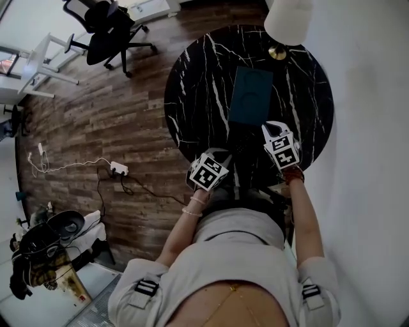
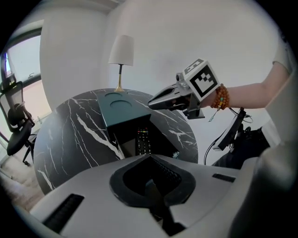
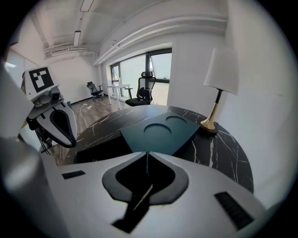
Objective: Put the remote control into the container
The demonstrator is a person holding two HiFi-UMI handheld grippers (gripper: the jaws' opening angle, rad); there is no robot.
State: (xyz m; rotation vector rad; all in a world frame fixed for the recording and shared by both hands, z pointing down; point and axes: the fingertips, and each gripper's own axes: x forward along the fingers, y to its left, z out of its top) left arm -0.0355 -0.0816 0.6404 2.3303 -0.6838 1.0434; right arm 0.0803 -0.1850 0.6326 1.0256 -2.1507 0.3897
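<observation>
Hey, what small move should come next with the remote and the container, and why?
Probably ease the left gripper forward to push the dark tray in: the remote control already seems to lie in it, pulled out from the teal container, and the left jaws are shut on nothing.

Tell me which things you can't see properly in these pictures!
1. The remote control: left gripper view, too dark to tell whether it lies inside the container or on the table.
2. Its buttons: too small in every view.
3. The lamp: head view, its shade hides the stem; the top edge cuts the shade.
</observation>
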